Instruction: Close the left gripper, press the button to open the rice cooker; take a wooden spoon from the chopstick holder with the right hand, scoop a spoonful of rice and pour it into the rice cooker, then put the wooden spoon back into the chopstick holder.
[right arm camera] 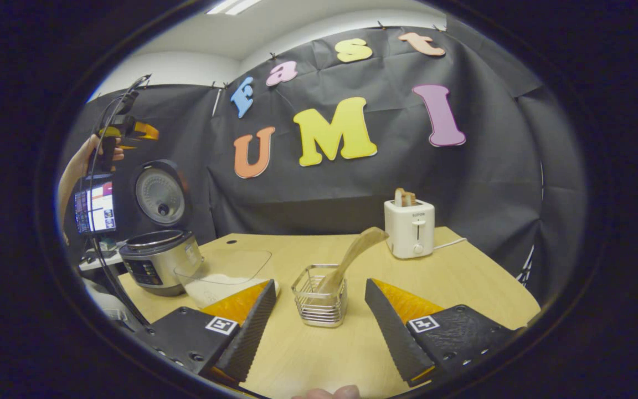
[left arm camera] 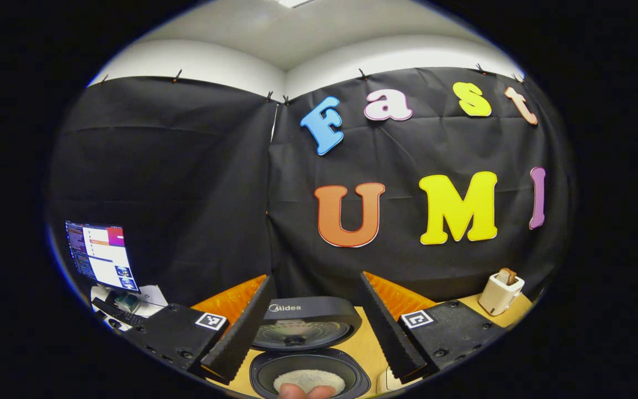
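Note:
The rice cooker (left arm camera: 308, 318) stands open right under my left gripper (left arm camera: 316, 277), lid up, with white rice (left arm camera: 309, 380) in its pot. That gripper is open and holds nothing. In the right gripper view the cooker (right arm camera: 155, 263) is at the far left of the table, and a hand (right arm camera: 83, 158) holds the left gripper (right arm camera: 122, 130) high above it. My right gripper (right arm camera: 319, 282) is open, low over the table. Just ahead of its fingers stands the wire chopstick holder (right arm camera: 319, 307), with the wooden spoon (right arm camera: 352, 255) leaning in it, untouched. A clear container of rice (right arm camera: 225, 271) sits beside the cooker.
A white toaster (right arm camera: 409, 227) with bread in it stands at the back right of the wooden table (right arm camera: 463, 282); in the left gripper view the toaster (left arm camera: 500, 293) is at the right. A lit monitor (right arm camera: 94, 208) sits beyond the table's left edge.

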The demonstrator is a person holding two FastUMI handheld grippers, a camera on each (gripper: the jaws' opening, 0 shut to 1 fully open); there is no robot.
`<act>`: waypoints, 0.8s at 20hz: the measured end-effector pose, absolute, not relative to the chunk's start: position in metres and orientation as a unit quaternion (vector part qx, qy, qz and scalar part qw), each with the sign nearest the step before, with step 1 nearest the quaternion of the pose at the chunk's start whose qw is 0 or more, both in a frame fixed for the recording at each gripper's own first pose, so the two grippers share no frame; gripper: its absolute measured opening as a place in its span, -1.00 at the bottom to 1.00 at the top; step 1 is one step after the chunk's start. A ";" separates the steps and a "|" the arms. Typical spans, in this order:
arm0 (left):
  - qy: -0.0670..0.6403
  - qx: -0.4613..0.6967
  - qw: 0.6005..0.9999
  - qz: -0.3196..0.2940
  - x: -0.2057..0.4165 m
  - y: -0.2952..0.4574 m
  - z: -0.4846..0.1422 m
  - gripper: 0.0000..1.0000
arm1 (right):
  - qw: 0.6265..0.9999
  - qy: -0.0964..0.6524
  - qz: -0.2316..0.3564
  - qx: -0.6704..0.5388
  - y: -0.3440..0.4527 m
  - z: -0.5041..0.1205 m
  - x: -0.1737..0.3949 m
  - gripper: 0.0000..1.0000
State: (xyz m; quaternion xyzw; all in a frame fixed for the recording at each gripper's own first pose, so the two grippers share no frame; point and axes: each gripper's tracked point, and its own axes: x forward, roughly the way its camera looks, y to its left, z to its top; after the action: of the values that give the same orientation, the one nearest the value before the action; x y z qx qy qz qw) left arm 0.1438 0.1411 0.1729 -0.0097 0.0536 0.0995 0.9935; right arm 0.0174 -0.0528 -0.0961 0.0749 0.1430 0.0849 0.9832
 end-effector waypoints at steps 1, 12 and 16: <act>0.069 -0.026 0.992 0.102 0.153 0.148 0.168 0.97 | 0.982 0.148 0.088 0.081 -0.050 -0.095 0.019 0.92; 0.151 -0.003 0.980 0.131 0.178 0.179 0.122 0.97 | 0.985 0.131 0.090 0.069 -0.041 -0.091 0.009 0.92; 0.154 0.003 0.981 0.119 0.164 0.171 0.117 1.00 | 0.984 0.133 0.112 0.048 -0.025 -0.100 -0.002 0.83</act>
State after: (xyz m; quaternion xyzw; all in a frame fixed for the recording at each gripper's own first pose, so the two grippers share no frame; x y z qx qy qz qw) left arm 0.1636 0.1711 0.1172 0.0025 0.1539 0.1188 0.9809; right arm -0.0017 -0.0246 -0.1001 0.0478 0.1334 0.1118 0.9836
